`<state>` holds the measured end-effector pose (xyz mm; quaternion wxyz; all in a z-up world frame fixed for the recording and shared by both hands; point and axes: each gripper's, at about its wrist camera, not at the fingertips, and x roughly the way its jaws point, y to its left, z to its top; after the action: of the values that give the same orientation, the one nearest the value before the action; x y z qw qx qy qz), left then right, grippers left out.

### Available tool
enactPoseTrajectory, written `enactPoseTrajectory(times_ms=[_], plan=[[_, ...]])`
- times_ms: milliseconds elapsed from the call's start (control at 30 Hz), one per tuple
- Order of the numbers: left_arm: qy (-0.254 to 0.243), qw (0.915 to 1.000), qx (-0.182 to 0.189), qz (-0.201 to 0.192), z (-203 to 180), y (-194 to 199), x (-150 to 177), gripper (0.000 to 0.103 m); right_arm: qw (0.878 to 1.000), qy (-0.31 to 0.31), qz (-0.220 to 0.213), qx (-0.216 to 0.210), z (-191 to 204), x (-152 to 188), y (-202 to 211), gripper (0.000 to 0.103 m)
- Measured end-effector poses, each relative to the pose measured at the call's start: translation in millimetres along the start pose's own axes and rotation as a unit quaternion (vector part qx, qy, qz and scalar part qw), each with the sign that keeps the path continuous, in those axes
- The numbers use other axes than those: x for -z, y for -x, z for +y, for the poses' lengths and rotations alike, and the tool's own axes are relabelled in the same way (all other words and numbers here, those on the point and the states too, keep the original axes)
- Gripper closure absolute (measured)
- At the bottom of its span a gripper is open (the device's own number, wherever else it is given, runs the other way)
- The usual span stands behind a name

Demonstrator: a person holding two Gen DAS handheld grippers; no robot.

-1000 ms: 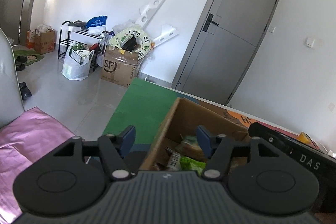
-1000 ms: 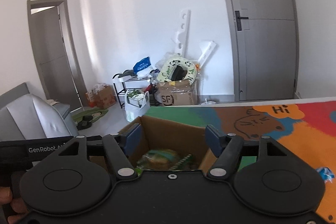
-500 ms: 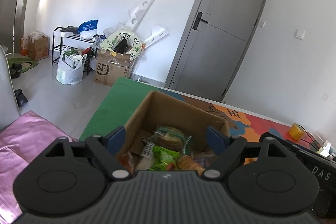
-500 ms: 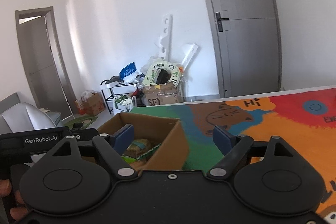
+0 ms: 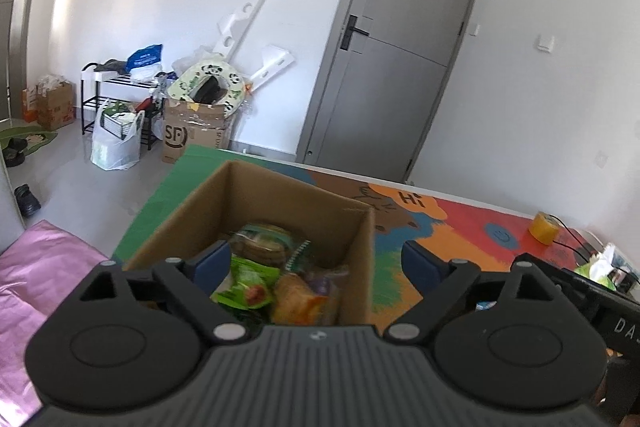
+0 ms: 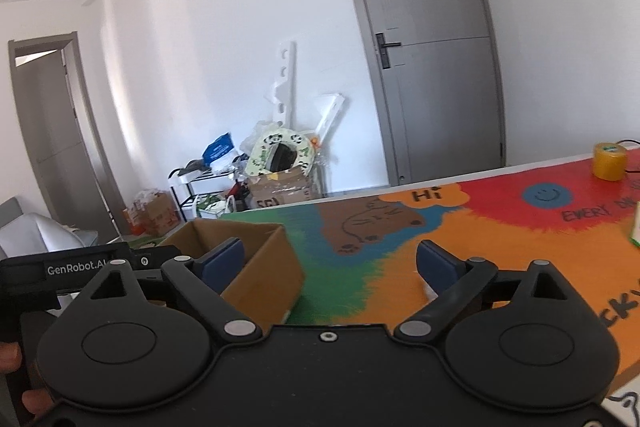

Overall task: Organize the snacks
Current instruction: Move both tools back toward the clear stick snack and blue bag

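Both grippers' jaws are opening with nothing gripped: the left gripper (image 5: 316,263) straddles the right wall of the cardboard box (image 5: 280,195) of snack packets (image 5: 276,279), while the right gripper (image 6: 330,261) has that box just left of centre on the colourful mat (image 6: 460,227).

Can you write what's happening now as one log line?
left gripper: opening, empty | right gripper: opening, empty | cardboard box: snack packets inside | on colourful mat
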<state>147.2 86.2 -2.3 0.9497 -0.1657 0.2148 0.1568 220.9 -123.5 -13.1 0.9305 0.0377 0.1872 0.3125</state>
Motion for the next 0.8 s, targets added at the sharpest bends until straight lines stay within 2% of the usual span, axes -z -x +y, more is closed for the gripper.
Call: enactPoseTrajectory(times_ms=[267,800], plan=[[-0.015,0.9997,0.013,0.017,-25.8,-5.7,8.5,0.011,1.0,-0.013,0.003,0.021,-23.1,4.3,11.5,0.001],[-0.051,0.9967,0.036,0.052,-73.4,-20.4,28.1,0.01,0.998,-0.042,0.022,0.042,-68.2,17.9,26.6,0.0]])
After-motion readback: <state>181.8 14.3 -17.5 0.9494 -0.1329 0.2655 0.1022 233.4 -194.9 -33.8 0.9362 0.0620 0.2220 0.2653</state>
